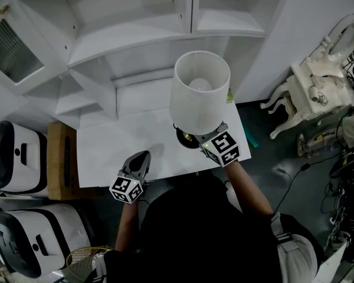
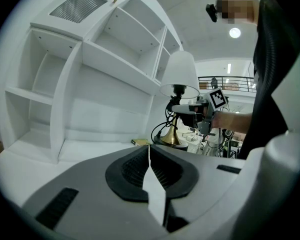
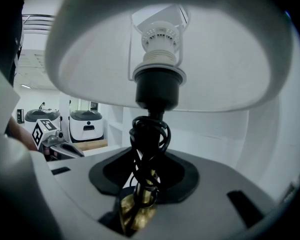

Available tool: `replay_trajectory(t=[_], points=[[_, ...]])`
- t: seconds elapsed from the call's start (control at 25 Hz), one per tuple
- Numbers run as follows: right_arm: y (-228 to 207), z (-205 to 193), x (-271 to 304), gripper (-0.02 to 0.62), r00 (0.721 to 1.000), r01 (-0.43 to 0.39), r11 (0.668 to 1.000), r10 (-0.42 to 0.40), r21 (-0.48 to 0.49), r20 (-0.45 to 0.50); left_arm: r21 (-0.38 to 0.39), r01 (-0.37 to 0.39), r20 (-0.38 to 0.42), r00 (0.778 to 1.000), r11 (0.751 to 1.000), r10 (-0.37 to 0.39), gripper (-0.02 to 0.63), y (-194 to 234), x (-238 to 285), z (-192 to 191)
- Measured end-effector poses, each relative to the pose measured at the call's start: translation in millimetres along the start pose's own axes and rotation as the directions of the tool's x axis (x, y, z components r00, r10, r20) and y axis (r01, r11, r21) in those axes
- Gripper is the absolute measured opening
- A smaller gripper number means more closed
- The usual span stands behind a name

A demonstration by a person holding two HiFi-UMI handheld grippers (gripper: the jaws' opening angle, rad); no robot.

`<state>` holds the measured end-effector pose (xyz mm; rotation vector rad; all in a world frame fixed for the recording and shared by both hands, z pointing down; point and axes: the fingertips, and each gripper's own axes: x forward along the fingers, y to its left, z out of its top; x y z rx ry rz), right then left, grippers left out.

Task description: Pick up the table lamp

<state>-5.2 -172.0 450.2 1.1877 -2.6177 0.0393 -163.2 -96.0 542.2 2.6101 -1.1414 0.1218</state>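
Bright, even indoor light floods the white shelving unit (image 1: 135, 34) and tabletop (image 1: 124, 152), leaving only faint, soft shadows; the floor (image 1: 265, 175) at the right stays dim. Both gripper views are fisheye: the shelves bow and the corners go black. A ceiling light (image 2: 234, 32) flares in the left gripper view. In the right gripper view the lampshade (image 3: 215, 64) glows pale, the lamp stem (image 3: 149, 144) reads dark against it, and the closest surfaces are soft.

White lamp shade (image 1: 194, 99), brass stem (image 3: 137, 213)

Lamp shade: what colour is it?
The lamp shade is white, clearest in the head view.
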Motion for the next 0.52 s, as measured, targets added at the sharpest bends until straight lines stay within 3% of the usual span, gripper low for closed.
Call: replay_trajectory(t=[0.52], points=[[-1.1,-5.0,2.6,0.137,1.0,-0.004,1.0,0.004,-0.002,-0.018,-0.002,-0.007,-0.001,1.0,1.0,0.007,0.017,1.0,-2.5,-1.3]])
